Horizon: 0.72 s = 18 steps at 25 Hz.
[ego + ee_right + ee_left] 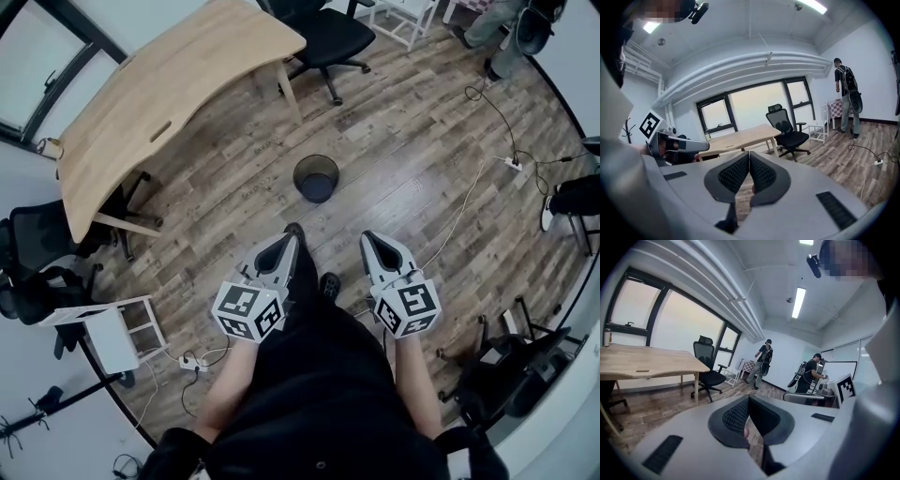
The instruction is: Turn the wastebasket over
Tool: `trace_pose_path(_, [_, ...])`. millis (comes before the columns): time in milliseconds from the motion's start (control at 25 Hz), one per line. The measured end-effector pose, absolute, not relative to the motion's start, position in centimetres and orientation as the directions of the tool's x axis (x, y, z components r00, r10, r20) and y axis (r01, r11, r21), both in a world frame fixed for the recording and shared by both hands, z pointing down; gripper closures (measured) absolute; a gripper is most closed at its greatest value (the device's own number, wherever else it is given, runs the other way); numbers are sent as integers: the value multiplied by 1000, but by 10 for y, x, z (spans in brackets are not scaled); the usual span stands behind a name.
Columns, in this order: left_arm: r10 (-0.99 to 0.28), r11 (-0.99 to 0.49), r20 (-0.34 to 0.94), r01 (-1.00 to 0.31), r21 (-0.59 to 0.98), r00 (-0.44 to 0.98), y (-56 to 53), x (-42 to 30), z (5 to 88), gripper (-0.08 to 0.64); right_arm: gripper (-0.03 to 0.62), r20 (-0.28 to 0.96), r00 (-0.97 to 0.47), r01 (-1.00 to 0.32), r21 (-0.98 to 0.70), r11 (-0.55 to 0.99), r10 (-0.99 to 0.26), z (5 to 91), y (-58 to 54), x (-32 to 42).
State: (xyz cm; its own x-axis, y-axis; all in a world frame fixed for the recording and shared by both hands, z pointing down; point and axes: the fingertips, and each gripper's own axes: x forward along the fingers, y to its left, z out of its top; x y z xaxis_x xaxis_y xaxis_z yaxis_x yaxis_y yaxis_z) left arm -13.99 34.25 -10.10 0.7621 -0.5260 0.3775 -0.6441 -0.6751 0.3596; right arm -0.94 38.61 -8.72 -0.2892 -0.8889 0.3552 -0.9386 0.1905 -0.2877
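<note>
While the wastebasket (316,178) stands upright, mouth up, on the wooden floor (412,159) just above the centre of the head view, both tools sit low in front of the person and well apart from it. The left tool (289,242) and the right tool (368,240) are clenched on nothing, side by side with their tips aimed toward the basket. This reads as a ready posture, and the turning-over looks not yet begun, since the jaws would have to part for a hold on the rim. Only the head view shows the basket, which lies below the desk (169,94) and the office chair (330,36) in that frame. The gripper views look over it. The left one shows its pads (736,416) pressed together and two people (764,359) by the far wall, and the right one shows a single person (846,89) at the upper right.
</note>
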Motion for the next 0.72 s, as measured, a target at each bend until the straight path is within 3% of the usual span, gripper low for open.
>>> trace_pose_path(720, [-524, -646, 383, -648, 404, 761, 172, -123, -78, 543, 560, 419, -279, -951, -243, 189, -864, -83, 230, 16])
